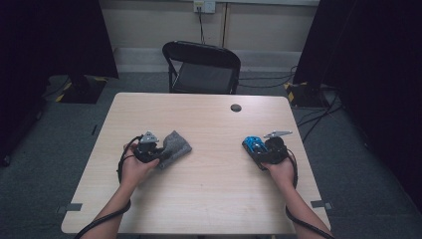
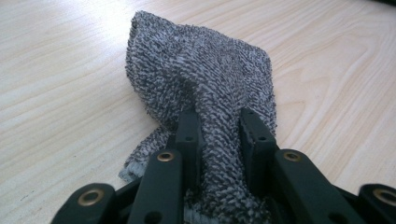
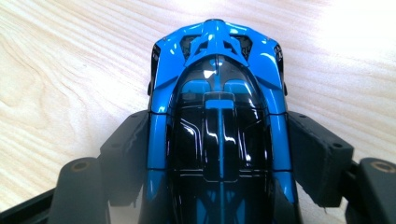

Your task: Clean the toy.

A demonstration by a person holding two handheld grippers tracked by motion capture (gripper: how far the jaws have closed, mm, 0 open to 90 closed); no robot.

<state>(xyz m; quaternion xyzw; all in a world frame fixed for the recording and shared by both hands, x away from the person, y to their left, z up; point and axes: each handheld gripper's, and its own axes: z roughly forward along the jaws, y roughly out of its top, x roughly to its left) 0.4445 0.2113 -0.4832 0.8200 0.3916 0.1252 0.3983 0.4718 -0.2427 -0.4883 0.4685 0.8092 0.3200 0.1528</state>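
Cloth (image 1: pixel 174 147), grey and crumpled, lies on the table (image 1: pixel 214 199) at about 9 o'clock from the table's middle. One bunched fold of it is pinched between the two black jaws of the left gripper (image 2: pixel 219 126), and the rest spreads ahead on the wood. Toy car (image 1: pixel 255 145), blue and black, sits at about 3 o'clock, well apart from the cloth. The right gripper (image 3: pixel 219 149) clasps its two sides, and its nose points away from the hand (image 1: pixel 280 172).
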